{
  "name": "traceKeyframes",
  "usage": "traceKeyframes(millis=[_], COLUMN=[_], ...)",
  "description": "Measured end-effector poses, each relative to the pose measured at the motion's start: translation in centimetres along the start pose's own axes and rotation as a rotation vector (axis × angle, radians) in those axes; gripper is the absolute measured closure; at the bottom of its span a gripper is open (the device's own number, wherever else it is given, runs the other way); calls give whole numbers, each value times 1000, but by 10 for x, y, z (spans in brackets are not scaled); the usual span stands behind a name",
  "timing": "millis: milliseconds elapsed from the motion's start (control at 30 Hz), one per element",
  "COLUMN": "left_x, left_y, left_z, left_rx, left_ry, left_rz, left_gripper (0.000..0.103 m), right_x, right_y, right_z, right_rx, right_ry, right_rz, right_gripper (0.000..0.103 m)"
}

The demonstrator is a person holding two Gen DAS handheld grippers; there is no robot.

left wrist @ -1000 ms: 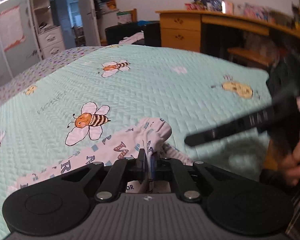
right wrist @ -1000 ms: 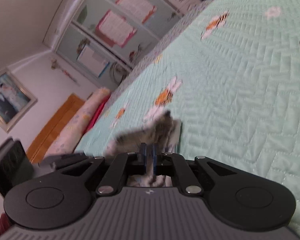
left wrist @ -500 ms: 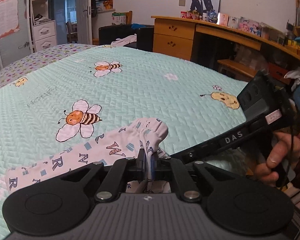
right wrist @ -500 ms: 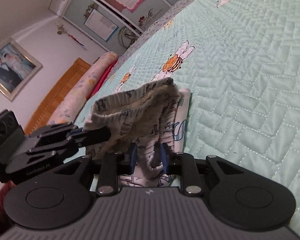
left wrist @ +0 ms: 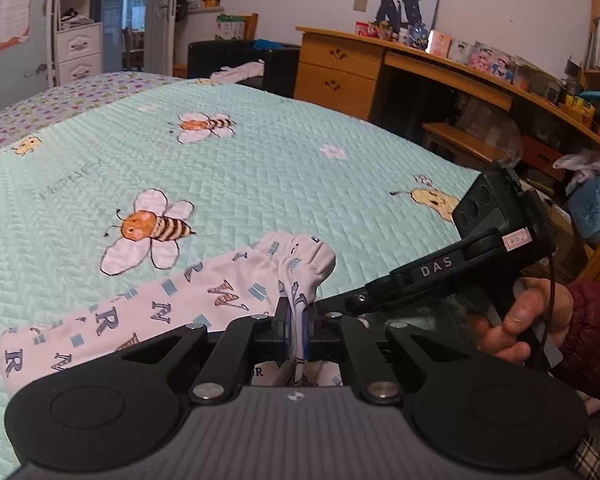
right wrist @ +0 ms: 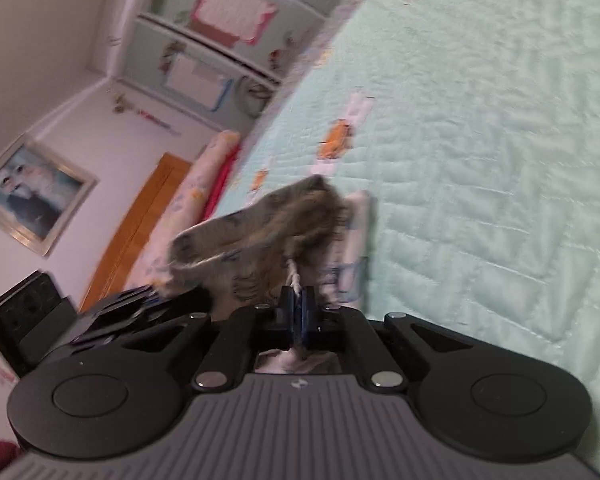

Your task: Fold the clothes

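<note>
Both hand-held grippers clamped tight.

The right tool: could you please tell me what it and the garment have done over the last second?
The right tool opened about half a second ago, its jaws either side of the garment, and has just closed again, now shut on a fold of it. The left tool stayed shut on the garment, which still trails across the bedspread.

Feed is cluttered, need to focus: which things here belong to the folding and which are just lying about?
In the job:
letter-print garment
left gripper, shut on it
right gripper, shut on it
bee quilt

Lying about:
wooden desk
framed photo
rolled bedding
</note>
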State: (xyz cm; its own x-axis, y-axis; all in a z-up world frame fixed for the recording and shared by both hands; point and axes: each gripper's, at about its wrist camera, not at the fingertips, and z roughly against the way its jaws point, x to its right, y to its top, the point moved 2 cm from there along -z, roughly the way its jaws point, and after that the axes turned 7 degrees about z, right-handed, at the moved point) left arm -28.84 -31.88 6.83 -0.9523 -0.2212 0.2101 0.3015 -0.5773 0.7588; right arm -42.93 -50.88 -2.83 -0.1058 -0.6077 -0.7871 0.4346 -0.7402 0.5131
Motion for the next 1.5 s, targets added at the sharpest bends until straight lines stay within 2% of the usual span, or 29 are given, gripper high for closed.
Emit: traceKeyframes(millis=[100,133,233,300,433,600,700,733,767,900,1033,1133,1200,1333,1500], left_x=[-4,-6,-13,-16,-21,-22,-23,-23,-23,-26,-28,-32,-35,-39,-38], left_y=[1,2,8,11,14,15,16,16,15,12,10,11,12,15,15], left_z=[-1,0,2,4,10,14,15,15,15,13,11,12,14,16,16], left_rx=[-18,-21,-34,-33,-23,-18,-12,-10,-8,-6,-8,0,11,24,28], left_ry=[-25,-32,-56,-70,-79,-109,-118,-121,-124,-137,-143,-146,-150,-153,-160], left_rz=[9,12,23,30,49,70,78,80,83,104,117,132,149,165,168], left_gripper=[98,98,98,98,98,98,98,98,98,98,98,98,98,98,98], right_x=[-2,-7,-33,-53,-78,-85,-64,-54,-44,-23,-21,-34,-40,-50,-60], right_y=[-2,-2,-5,-9,-22,-23,-9,-3,1,2,-2,-2,-1,5,4], right_z=[3,8,23,27,13,-18,-41,-46,-50,-46,-40,-27,-21,-24,-35], right_rx=[26,46,110,128,47,-12,-37,-32,-22,27,58,112,121,96,57], right_ry=[-7,-26,-105,-129,-107,-43,-66,-92,-124,-91,-91,-82,-118,-176,-250], right_rz=[-20,7,155,273,421,452,387,346,305,149,95,137,193,333,466], right_gripper=[99,95,82,82,82,82,83,91,103,103,103,96,93,66,65])
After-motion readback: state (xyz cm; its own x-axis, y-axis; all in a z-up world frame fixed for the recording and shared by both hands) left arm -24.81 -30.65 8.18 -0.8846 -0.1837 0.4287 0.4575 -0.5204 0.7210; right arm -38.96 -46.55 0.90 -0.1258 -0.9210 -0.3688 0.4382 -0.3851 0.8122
